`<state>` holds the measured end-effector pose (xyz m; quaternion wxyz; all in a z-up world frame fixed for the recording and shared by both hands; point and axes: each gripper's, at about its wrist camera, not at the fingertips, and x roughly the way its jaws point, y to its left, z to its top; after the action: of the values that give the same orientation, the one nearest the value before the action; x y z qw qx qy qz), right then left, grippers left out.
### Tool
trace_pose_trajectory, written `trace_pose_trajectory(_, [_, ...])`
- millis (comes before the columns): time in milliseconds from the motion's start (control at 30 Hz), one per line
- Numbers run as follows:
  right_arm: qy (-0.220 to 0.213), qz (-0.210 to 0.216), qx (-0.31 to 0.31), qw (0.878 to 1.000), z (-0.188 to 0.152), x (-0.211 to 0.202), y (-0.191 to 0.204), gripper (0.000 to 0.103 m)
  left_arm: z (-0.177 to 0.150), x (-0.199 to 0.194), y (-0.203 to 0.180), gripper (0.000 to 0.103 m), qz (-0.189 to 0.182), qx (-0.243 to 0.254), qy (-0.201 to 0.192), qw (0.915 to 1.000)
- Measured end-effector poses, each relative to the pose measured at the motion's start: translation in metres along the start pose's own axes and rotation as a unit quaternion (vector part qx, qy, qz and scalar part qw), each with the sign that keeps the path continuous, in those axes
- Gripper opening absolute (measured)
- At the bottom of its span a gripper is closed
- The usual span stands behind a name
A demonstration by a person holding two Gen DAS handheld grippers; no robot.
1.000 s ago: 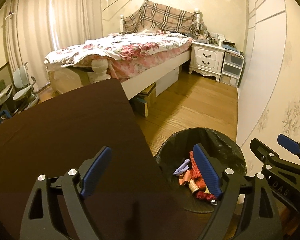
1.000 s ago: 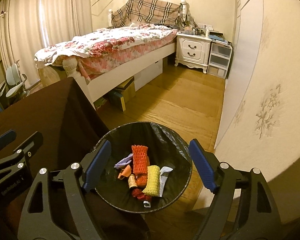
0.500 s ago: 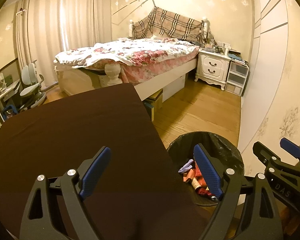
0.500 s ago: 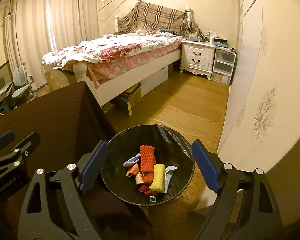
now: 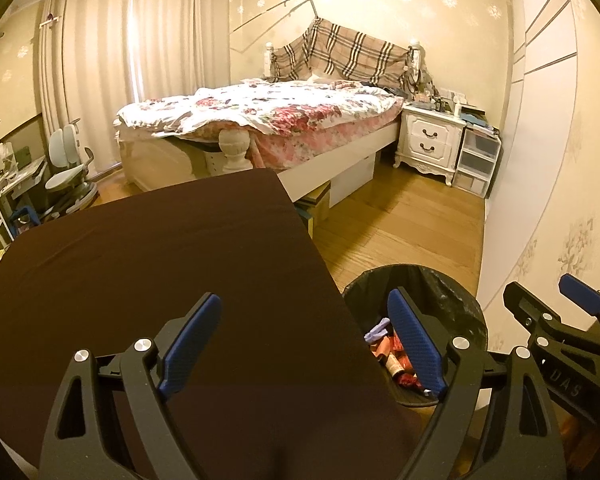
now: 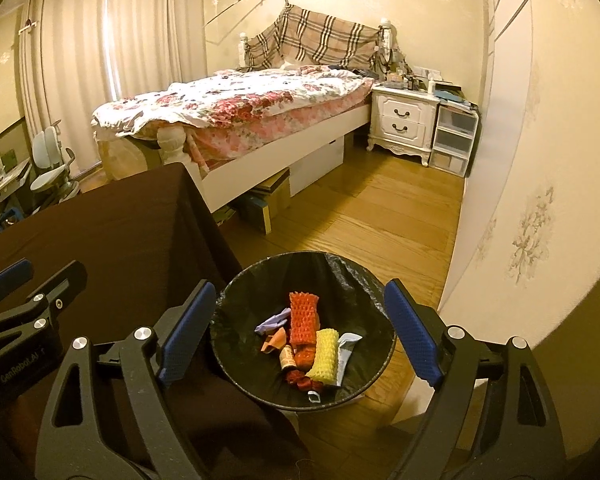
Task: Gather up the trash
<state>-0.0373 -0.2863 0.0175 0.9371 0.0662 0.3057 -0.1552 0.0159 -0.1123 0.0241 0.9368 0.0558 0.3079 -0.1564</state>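
Both grippers, left gripper [image 5: 304,344] and right gripper [image 6: 300,340], fingers spread, empty. Bin [image 6: 236,344] holds trash; bench [image 5: 148,264] bare. Collection looks finished; next, scan for leftovers.

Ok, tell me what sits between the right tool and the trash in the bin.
Nothing visible. The right tool hangs open and empty above the lined bin; the trash pile lies uncovered below.

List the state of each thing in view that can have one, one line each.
left gripper: open, empty
right gripper: open, empty
bin: upright, lined with a black bag, holding trash
nightstand: both drawers shut
curtains: drawn
bed: unmade
table: covered with a dark cloth
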Motion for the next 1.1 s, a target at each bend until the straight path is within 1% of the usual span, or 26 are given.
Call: trace_pose_trajectory(1100, [0.000,0.000,0.000,1.000,0.0003,-0.0006,0.0023,0.084,0.0011,0.0002,0.0030,0.085,-0.001,-0.001,0.001,1.0000])
